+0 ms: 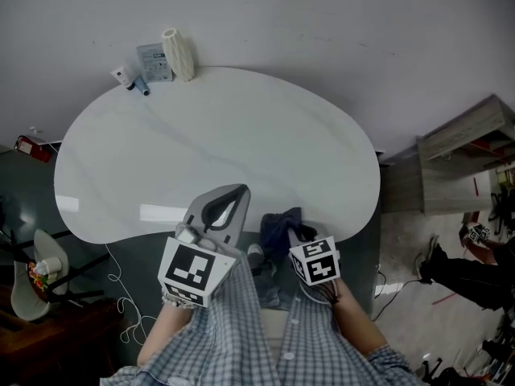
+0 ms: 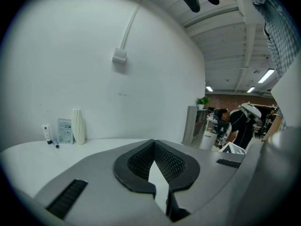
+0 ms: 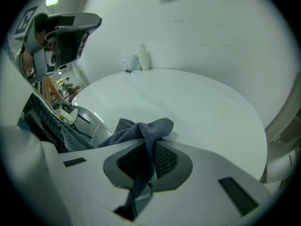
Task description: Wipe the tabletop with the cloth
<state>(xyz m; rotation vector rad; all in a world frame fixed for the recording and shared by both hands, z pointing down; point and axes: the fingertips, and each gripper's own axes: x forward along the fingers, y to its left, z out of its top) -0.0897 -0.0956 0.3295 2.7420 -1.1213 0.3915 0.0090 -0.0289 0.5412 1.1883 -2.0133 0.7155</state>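
A dark grey cloth (image 1: 279, 223) hangs bunched at the near edge of the white rounded tabletop (image 1: 241, 127). My right gripper (image 1: 296, 230) is shut on it. In the right gripper view the cloth (image 3: 141, 128) is pinched between the jaws, a fold poking out past my right gripper (image 3: 150, 144) over the tabletop (image 3: 197, 107). To its left, my left gripper (image 1: 240, 190) sits over the table's near edge, tips together and nothing in it. Through the left gripper view my left gripper (image 2: 154, 142) points across the tabletop (image 2: 28, 159) toward the wall.
At the far left edge by the wall stand a ribbed white vase (image 1: 179, 53), a packet (image 1: 153, 61), a small tube (image 1: 123, 75) and a pen (image 1: 141, 85). A chair (image 1: 32, 284) is at the left, a wooden shelf (image 1: 467, 155) and a person (image 1: 467, 272) at the right.
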